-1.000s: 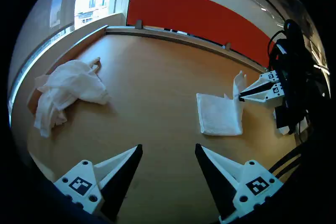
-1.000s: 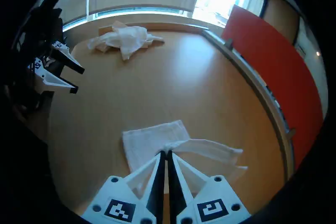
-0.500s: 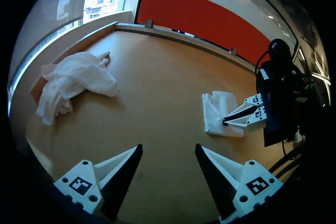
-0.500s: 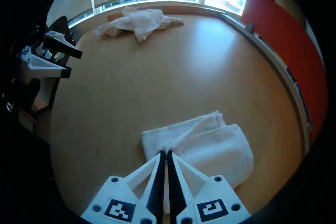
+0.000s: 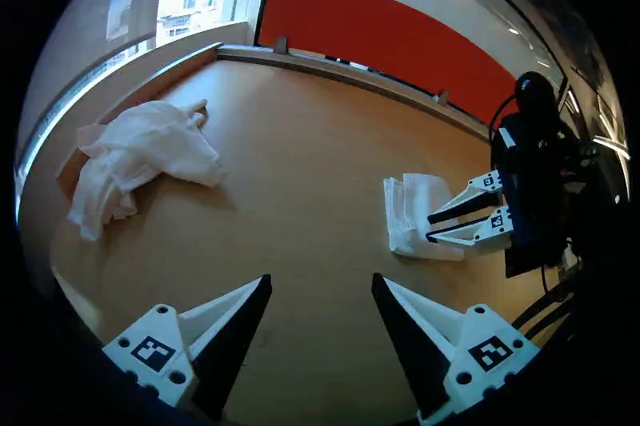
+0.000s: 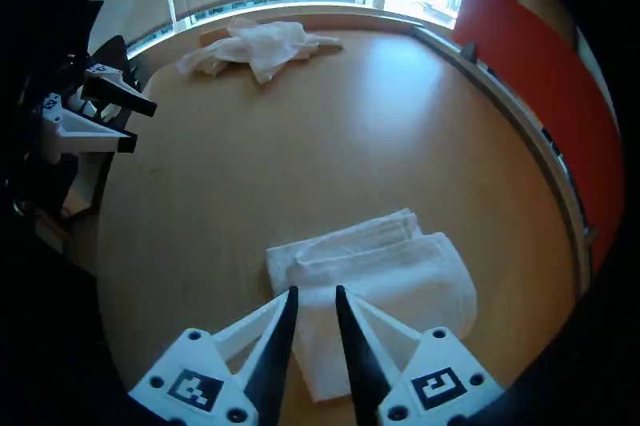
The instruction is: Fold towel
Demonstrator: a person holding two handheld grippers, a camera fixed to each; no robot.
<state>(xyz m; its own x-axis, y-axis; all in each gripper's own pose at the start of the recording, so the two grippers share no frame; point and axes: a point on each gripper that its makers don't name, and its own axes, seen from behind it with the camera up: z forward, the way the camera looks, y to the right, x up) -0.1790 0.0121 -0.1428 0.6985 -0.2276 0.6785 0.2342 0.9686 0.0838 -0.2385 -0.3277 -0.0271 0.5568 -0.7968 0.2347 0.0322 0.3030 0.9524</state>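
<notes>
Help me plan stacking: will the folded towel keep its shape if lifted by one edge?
Probably not: the folded towel looks soft, its layers rounded and loose, so it would likely droop and unfold. It seems light, and may slide or bunch on the smooth wooden table if pushed.

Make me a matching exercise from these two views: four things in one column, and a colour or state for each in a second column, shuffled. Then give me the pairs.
Things
1. left gripper
2. divider panel
3. near towel
4. far towel

Colour or state
A. red
B. crumpled in a loose heap
C. open wide, holding nothing
D. folded flat into a neat stack

Pairs: 1-C, 2-A, 3-D, 4-B
</notes>
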